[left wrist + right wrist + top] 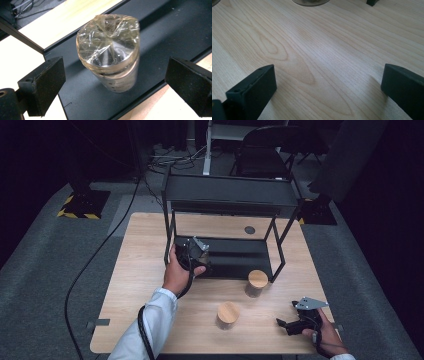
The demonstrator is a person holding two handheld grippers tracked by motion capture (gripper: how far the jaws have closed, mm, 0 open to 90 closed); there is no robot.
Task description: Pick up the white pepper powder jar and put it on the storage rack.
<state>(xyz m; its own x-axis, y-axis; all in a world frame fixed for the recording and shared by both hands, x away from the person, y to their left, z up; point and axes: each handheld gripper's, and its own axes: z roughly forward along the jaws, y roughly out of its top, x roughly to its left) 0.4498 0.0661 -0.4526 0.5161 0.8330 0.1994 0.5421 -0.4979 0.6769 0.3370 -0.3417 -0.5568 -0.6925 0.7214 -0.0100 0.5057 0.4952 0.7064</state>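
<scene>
A clear jar (pixel 110 57) with crinkled plastic film over its top stands upright on the black lower shelf (pixel 175 30) of a metal rack (pixel 230 195). My left gripper (pixel 116 82) is open around it, one jaw on each side, neither touching. In the high view the left gripper (pixel 199 259) sits at the left end of that lower shelf (pixel 240 260) and hides the jar. My right gripper (pixel 285 325) is open low over the bare wooden table (pixel 317 62) near its front right corner, with nothing between the jaws.
Two jars with wooden lids stand on the table in front of the rack, one (pixel 258 280) by its right front leg and one (pixel 228 313) nearer the front edge. A round dark base (pixel 310 2) shows ahead of the right gripper. Cables and a chair lie beyond the table.
</scene>
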